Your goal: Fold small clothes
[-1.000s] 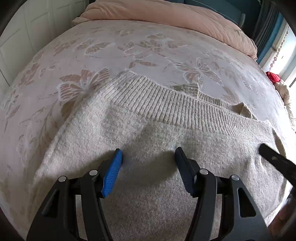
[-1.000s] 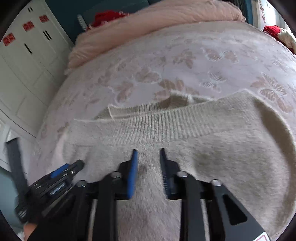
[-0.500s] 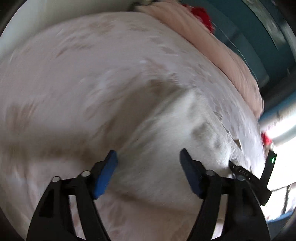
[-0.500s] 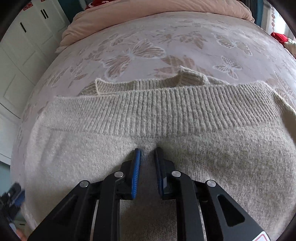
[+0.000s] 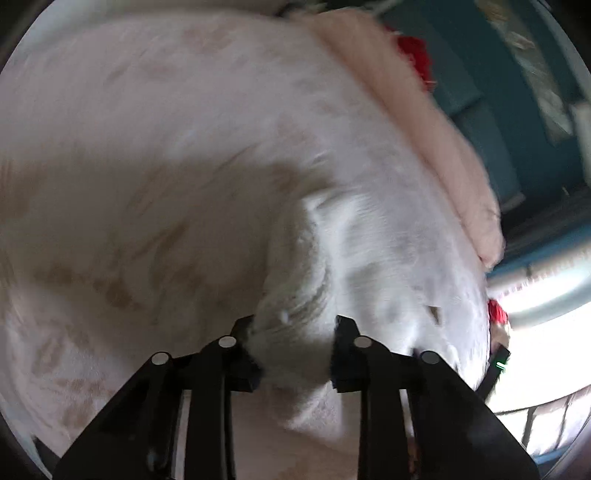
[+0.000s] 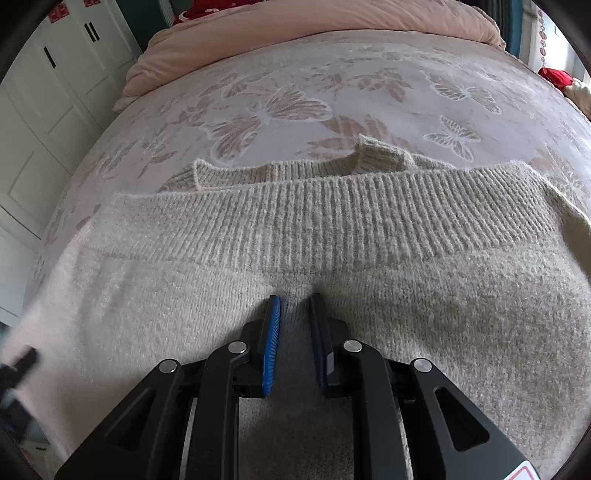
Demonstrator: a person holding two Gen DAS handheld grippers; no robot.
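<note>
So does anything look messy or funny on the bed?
A little. The sweater isn't lined up: a ribbed sleeve cuff pokes out past its ribbed hem. Also, the left gripper is closing on a bunched-up edge of the sweater.

Butterfly bedspread, white wardrobe

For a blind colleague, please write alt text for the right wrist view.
The right gripper, its blue-padded jaws nearly closed, pinches a small ridge of a beige knitted sweater lying on a bed. The sweater's ribbed hem runs across the middle, and beyond it lie a butterfly-patterned bedspread and a pink duvet.
</note>
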